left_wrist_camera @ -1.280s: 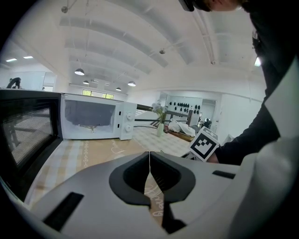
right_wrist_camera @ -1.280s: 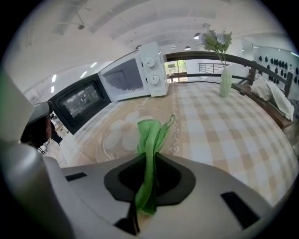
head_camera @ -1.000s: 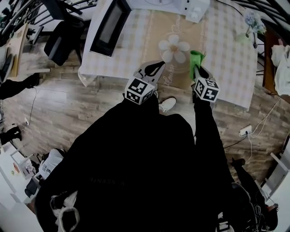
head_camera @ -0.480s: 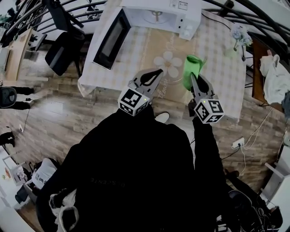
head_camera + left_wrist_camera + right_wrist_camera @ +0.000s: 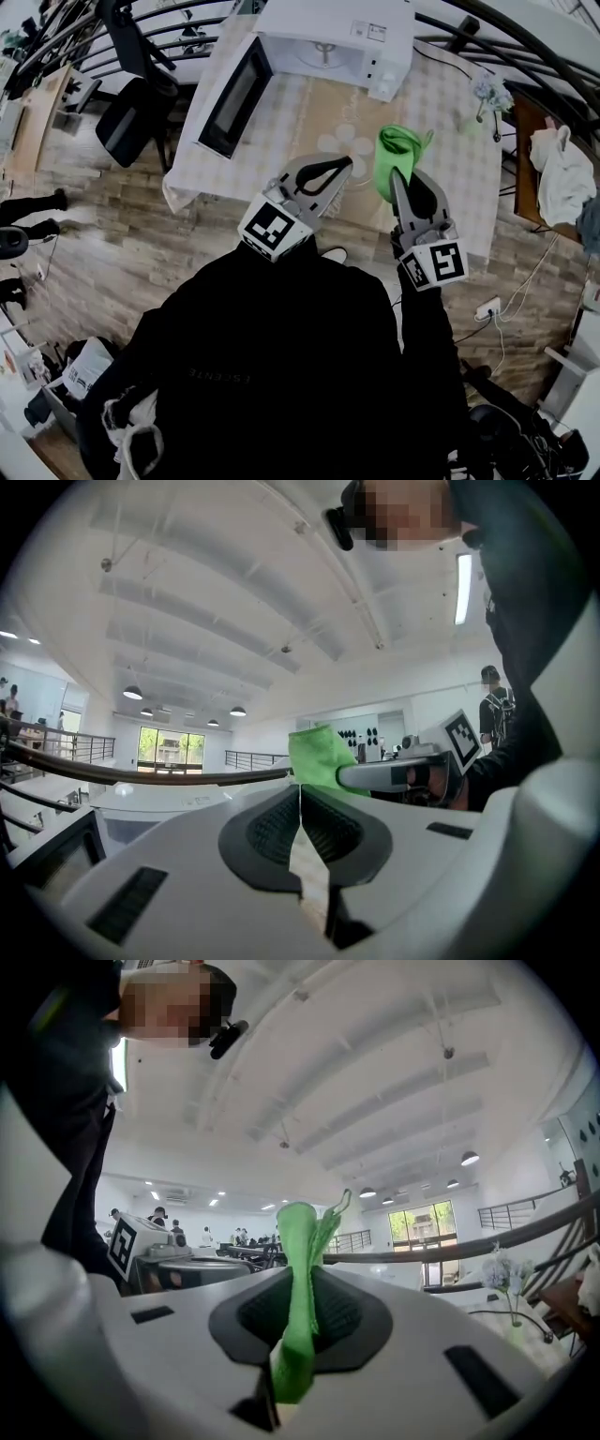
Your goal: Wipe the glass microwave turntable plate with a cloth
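Fuzzy cloth, matt plastic, wood underfoot
The green cloth [image 5: 398, 150] looks napped, soft and matt; the left tool [image 5: 300, 787] and right tool [image 5: 299, 1269] have smooth matt pale-grey plastic shells with dark ribbed pads [image 5: 273, 827]; a checked fabric cover drapes the counter [image 5: 450, 178]; the microwave [image 5: 328, 37] is smooth white with a dark glossy door; the floor [image 5: 103, 244] is grained wood planking

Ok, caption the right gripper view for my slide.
Right claw shut on a green cloth, held up against the hall's white ceiling.
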### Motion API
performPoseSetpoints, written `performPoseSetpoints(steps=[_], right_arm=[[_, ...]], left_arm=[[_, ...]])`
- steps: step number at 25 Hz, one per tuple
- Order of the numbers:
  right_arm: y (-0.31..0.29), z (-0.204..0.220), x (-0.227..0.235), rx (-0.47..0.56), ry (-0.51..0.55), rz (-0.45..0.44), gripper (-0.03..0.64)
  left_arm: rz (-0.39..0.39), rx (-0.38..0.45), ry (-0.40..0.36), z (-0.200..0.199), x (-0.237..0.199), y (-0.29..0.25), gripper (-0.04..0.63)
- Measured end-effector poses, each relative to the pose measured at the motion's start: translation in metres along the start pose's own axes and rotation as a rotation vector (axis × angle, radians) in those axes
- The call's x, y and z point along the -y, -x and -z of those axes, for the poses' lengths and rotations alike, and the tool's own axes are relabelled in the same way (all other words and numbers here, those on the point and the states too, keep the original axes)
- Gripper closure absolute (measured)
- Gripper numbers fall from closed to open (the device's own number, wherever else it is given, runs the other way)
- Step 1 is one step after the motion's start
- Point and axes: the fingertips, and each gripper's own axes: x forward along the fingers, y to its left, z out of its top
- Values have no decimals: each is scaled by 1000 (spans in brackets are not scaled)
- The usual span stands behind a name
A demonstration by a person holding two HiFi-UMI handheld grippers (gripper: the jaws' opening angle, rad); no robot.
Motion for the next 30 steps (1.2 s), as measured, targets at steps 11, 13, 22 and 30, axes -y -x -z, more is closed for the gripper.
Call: performPoseSetpoints(steps=[11, 13, 22, 30], right_arm=[[9, -18, -18, 46, 49, -37, 565], [12, -18, -21, 49, 62, -43, 565], [16, -17, -24, 40, 42, -49, 565], [16, -13, -23, 41, 20, -51, 565]], left_arm=[[29, 9, 3, -18, 5, 7, 574], [38, 7, 7, -15, 9, 9, 574], [74, -14, 21, -7, 18, 10, 574], [74, -16, 18, -3, 15, 6, 574]])
